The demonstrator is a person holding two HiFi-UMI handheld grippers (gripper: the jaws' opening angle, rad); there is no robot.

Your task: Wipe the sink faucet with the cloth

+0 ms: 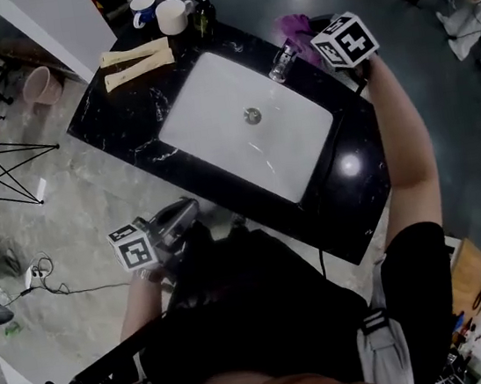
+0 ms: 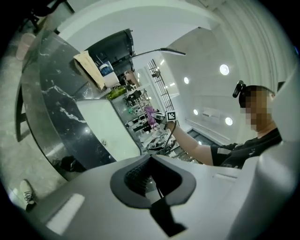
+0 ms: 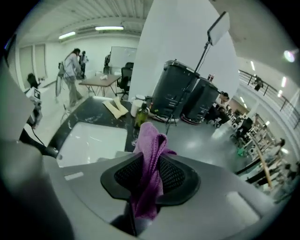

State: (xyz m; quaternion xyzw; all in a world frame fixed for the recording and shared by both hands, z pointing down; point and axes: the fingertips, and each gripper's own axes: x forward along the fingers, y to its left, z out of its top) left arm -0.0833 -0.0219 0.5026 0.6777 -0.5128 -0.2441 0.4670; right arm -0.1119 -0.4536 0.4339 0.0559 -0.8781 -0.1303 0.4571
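The left gripper [image 1: 188,210] hangs close to the person, off the near edge of the black counter [image 1: 358,174]. Its jaws are pressed together with nothing between them. At the far right side of the white sink [image 1: 210,102], the right gripper [image 3: 149,174] is clamped on the purple cloth [image 3: 151,140]. The cloth is bunched just beside the faucet [image 1: 282,61], on its far side.

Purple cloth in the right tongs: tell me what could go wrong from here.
The cloth is pinched by one bunched fold in the right tongs; rubbing the faucet might tug it loose. The bottle and white mug stand on the counter near the faucet; a wide swipe could topple them.
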